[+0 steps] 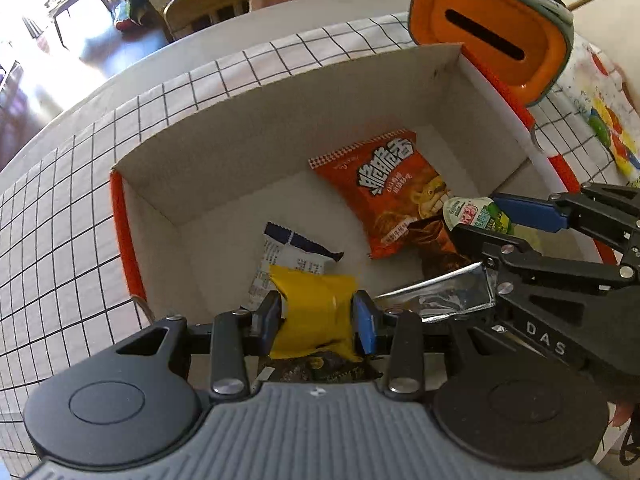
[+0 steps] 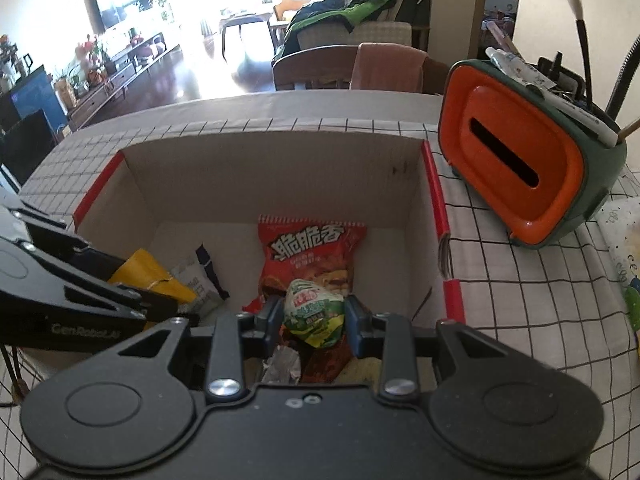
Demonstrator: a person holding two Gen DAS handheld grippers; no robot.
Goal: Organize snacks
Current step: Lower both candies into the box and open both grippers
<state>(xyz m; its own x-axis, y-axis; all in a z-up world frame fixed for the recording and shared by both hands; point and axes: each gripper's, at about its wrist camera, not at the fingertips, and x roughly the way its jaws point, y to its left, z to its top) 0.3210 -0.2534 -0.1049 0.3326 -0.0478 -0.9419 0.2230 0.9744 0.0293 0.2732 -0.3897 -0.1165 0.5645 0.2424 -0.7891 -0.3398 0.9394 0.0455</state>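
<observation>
Both grippers hold snacks over the open box [image 1: 280, 100] on the checked worktop [image 1: 60, 208].

The left gripper [image 1: 316, 314] has its jaws clamped on a yellow packet [image 1: 312, 312] at the box's near edge. The right gripper [image 2: 310, 318] has its jaws pinched on a green-and-white pouch [image 2: 316, 312] above the red chip bag [image 2: 310, 256] lying on the box floor, with a white-and-navy wrapper [image 1: 288, 254] beside it. An orange tissue holder [image 2: 520, 164] stands by the box's right side.

Both wrist cams close, angled down into same box [image 1: 280, 92]; L left, R right.
</observation>
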